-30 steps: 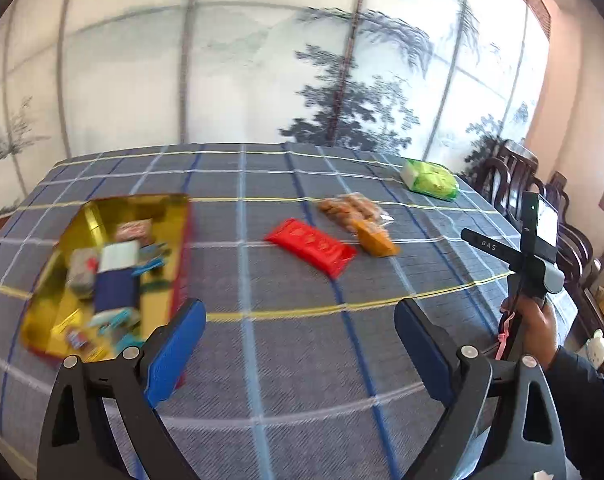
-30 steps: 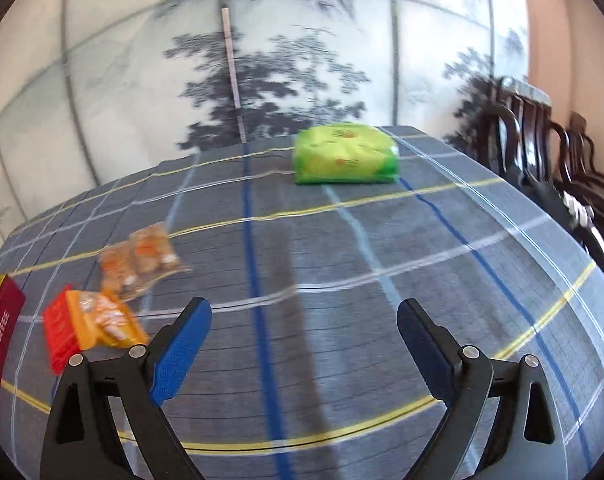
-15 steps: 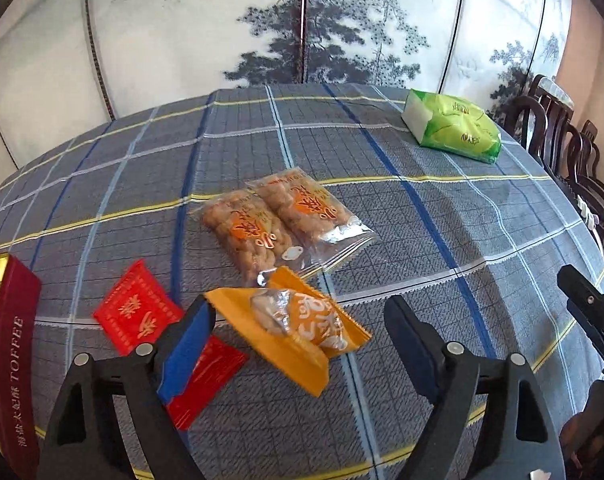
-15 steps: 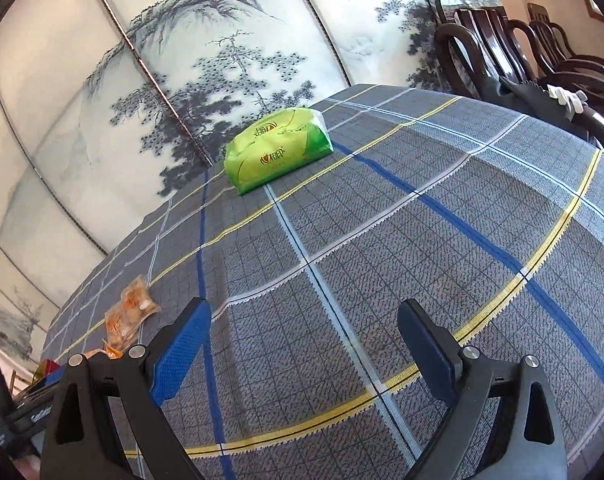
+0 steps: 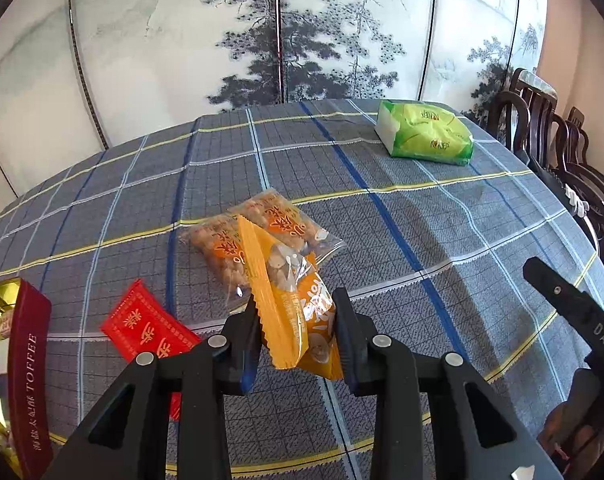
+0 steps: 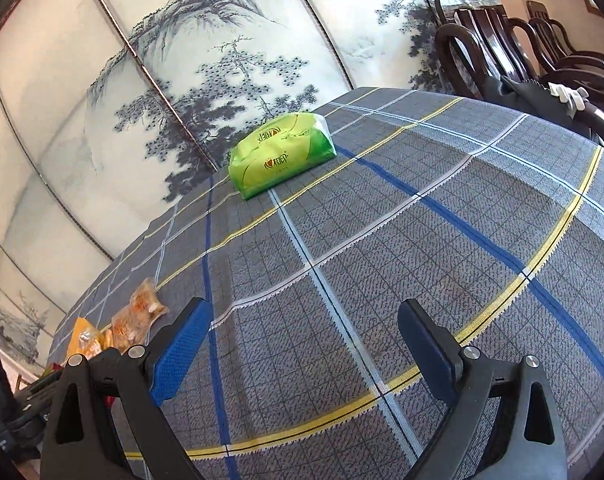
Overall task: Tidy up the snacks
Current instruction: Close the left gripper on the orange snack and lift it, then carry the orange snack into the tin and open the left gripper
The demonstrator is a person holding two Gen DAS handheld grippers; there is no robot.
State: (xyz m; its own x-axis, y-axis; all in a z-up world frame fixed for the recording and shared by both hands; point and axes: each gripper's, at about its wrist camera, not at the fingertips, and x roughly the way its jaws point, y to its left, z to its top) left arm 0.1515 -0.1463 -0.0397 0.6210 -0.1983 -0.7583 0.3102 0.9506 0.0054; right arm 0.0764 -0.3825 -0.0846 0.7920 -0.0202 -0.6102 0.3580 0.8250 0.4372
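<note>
Far left, my toffee tin [image 5: 30,364] sits at the table edge, the red packet [image 5: 150,330] beside it. My left gripper [image 5: 296,336] has just clamped down on the orange snack packet [image 5: 290,296], tilting it up over the clear peanut bags [image 5: 238,240]. My right gripper [image 6: 302,344] gapes empty above the checked tablecloth [image 6: 382,240], green pack [image 6: 280,156] beyond.

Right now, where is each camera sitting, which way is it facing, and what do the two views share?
Left wrist: on the left gripper, looking down its fingers at the orange snack packet it clamps; the right gripper's tip shows at right.
Right wrist: on the right gripper, open over the plaid tablecloth, facing the painted screen.
Shared: the green pack, the clear snack bags.
</note>
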